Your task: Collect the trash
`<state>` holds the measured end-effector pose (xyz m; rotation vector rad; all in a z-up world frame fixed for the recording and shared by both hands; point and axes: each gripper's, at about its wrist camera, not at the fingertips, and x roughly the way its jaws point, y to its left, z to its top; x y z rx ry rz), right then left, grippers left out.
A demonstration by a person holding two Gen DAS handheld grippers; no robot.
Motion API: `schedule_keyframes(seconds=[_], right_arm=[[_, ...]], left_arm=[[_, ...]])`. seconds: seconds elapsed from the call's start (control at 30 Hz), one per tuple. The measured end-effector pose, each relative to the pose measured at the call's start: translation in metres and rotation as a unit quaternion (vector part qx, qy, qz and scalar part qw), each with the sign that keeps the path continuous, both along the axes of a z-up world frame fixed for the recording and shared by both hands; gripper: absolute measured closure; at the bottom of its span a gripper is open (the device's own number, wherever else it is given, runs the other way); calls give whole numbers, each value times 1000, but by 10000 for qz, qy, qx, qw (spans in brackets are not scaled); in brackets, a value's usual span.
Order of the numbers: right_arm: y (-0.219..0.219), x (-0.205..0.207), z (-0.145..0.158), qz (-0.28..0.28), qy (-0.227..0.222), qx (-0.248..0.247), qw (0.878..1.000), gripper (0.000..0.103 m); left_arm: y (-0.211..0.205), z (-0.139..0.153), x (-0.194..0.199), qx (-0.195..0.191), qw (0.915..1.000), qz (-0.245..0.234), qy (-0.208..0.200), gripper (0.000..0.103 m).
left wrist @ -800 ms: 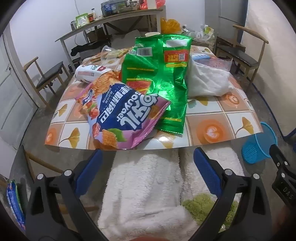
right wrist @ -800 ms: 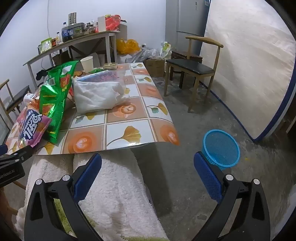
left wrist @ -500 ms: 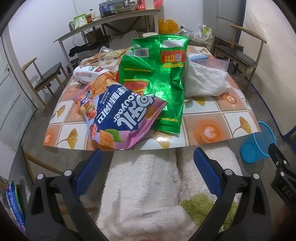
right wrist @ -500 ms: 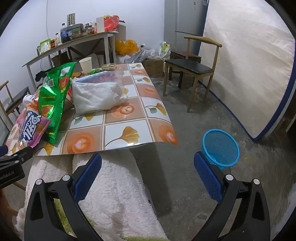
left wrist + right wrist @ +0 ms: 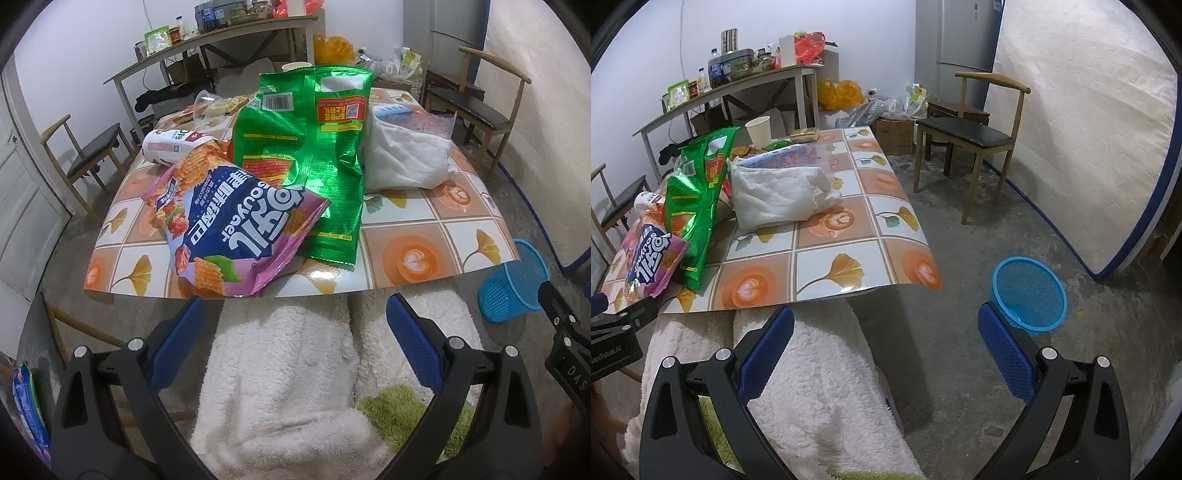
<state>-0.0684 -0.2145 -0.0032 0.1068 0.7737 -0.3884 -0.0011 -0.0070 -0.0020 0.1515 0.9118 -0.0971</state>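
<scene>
Change: both grippers had drifted slightly; the table edge sat a touch higher in the left view than a moment before, nothing on the table had shifted.
Left gripper (image 5: 293,325): jaws spread wide, holding nothing, held over the person's white fleece lap, just short of the table edge.
Right gripper (image 5: 886,332): jaws spread wide, empty, off the table's near right corner.
Purple bag (image 5: 236,225): lay at the near edge of the table (image 5: 436,236), its corner overhanging, closest to the left gripper.
Green bag (image 5: 314,155): propped up behind the purple one, touching it.
White bag (image 5: 402,158): lay just right of the green bag.
Paper cup (image 5: 758,131): stood upright at the far end.
Bin (image 5: 1028,297): blue mesh, on the floor right of the table, well apart from the bags.
</scene>
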Motion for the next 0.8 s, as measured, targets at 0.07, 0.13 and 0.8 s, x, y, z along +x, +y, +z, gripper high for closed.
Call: schedule_keyframes(seconds=[0.07, 0.13, 0.8], right_arm=[[-1, 0, 1, -11, -7, -2, 10000, 6], [1, 1, 0, -40, -9, -3, 10000, 6], [1, 3, 2, -69, -22, -37, 10000, 6]], left_arm=[[0, 0, 0, 0, 10000, -4, -1, 9], [0, 0, 0, -5, 10000, -10, 5, 9], [-1, 1, 2, -47, 10000, -34, 23, 9]])
